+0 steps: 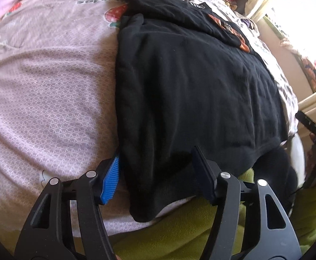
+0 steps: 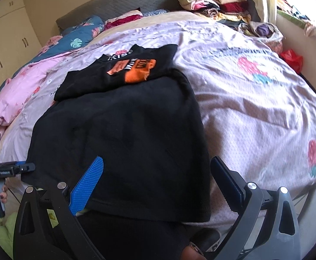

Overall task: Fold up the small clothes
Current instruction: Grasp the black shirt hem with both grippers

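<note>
Now both tilted-down grippers (left (image 1: 158,171) pinching, right (image 2: 155,184) wide) straddle the black garment's (image 2: 123,130) hem.

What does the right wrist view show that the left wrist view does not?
Only the right wrist view shows the wardrobe, the headboard, the blue leaf-print pillow and a red bag. Only the left wrist view shows green fabric under the bed edge. Both show the black garment on the strawberry-print sheet, with the orange-print black shirt lying beyond it.
</note>
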Demonstrator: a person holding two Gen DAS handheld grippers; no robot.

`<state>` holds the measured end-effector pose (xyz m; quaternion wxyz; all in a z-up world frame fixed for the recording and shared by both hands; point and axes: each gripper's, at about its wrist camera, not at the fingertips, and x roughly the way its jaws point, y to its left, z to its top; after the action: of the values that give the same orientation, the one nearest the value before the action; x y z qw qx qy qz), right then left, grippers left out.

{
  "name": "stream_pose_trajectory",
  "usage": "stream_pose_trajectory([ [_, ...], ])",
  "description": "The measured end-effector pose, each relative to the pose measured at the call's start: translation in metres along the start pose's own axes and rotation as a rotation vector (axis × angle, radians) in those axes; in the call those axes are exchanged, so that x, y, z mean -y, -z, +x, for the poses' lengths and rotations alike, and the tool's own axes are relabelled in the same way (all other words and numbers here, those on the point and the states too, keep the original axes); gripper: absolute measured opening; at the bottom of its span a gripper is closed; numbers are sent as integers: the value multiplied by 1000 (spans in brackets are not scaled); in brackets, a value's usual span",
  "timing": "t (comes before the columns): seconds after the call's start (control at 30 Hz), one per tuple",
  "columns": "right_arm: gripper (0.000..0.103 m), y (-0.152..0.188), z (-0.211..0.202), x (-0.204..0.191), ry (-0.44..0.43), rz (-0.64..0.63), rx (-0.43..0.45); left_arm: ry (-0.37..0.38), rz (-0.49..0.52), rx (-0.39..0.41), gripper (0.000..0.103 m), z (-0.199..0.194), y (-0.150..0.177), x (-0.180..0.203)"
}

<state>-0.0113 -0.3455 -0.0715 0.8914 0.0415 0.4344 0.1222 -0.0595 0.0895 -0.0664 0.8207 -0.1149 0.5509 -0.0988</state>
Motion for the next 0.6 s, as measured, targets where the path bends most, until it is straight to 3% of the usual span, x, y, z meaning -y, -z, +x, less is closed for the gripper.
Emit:
stream_pose_trajectory([
  [0.3,98,22,0,23,-28,45,-32,41,-19,1,54,8,0,-5],
  [0.33,94,23,1,24,-34,42,-37,44,-18,3,54,8,0,-6],
  [0.37,82,25,1,23,-40,37,-42,47,-17,3,54,8,0,-6],
  [0.47,65,27,4,23,-48,35,-55,61,-24,8,54,6,2,-10],
  [0.6,62,25,6,22,-30,27,-62,73,-24,15,54,5,4,-12],
])
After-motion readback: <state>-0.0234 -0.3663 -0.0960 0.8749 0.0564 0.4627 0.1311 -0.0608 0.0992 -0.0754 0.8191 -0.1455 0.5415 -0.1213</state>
